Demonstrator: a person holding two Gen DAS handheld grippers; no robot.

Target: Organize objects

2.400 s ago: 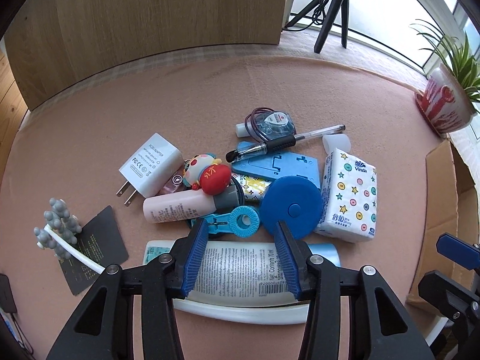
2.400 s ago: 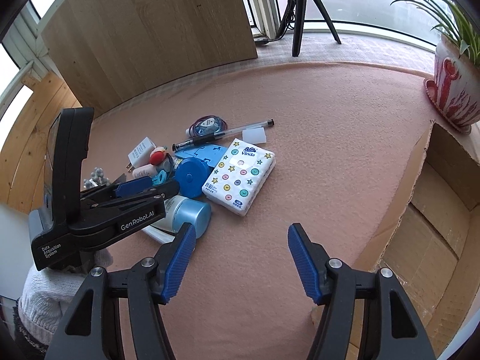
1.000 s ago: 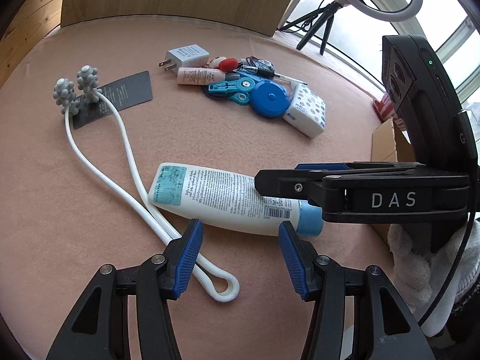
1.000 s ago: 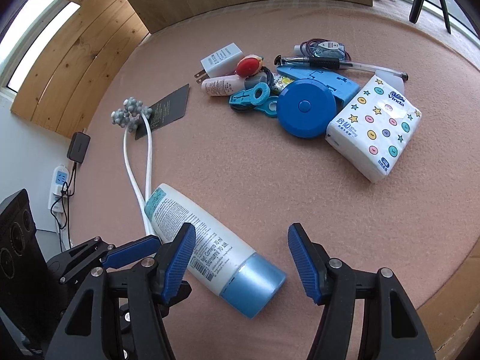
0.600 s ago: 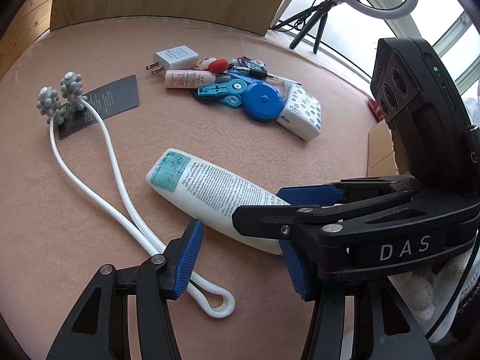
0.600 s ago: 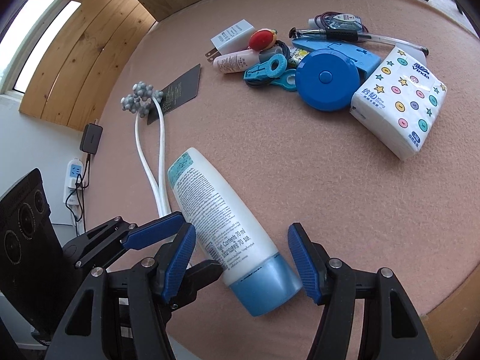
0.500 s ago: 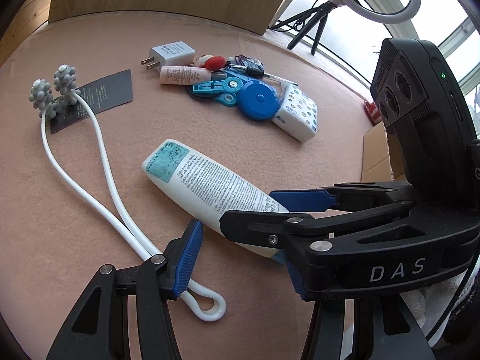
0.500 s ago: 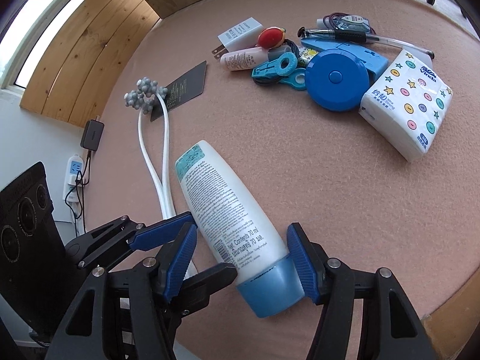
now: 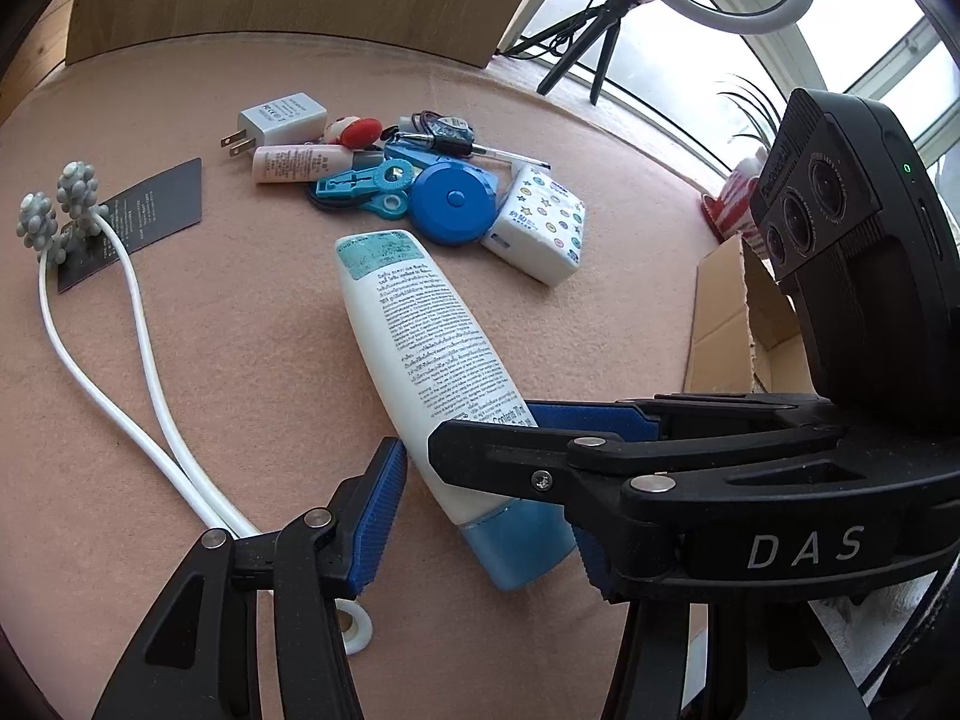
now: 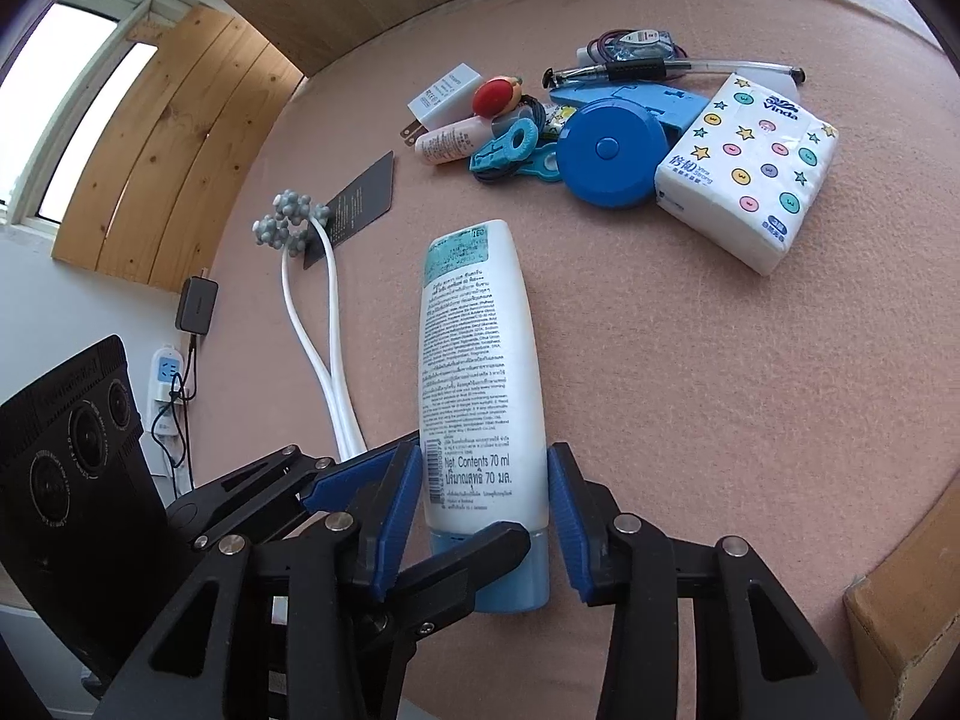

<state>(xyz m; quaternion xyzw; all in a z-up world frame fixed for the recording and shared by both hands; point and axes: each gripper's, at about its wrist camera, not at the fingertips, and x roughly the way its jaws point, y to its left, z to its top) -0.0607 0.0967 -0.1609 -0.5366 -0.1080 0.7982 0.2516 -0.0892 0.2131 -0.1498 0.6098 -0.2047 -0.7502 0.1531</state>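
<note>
White lotion tube (image 10: 480, 384) with a blue cap lies flat on the pink mat (image 10: 720, 390), near the mat's front edge, cap end toward the grippers. Right gripper (image 10: 485, 507) straddles the tube just above the cap; its jaws have just been closing, and both blue pads sit against the tube's sides, so it is clenched on the tube. Left gripper (image 9: 480, 516) comes in from the tube's left, jaws apart, around the cap end without pressing it; one of its fingers crosses over the cap in the right wrist view. White looped cord (image 10: 324, 360) with grey knobbly ends lies just beside the tube toward the mat's left edge, its ends resting on a black card (image 10: 360, 204).

Farther back, mid-mat, sits a pile: white charger plug (image 10: 441, 97), small pink tube (image 10: 450, 141), red toy (image 10: 495, 96), blue clip (image 10: 510, 147), round blue tape measure (image 10: 609, 156), pen (image 10: 660, 69), and a tissue pack (image 10: 750, 168) touching the tape measure. Cardboard box (image 9: 720, 324) stands off the mat's right edge.
</note>
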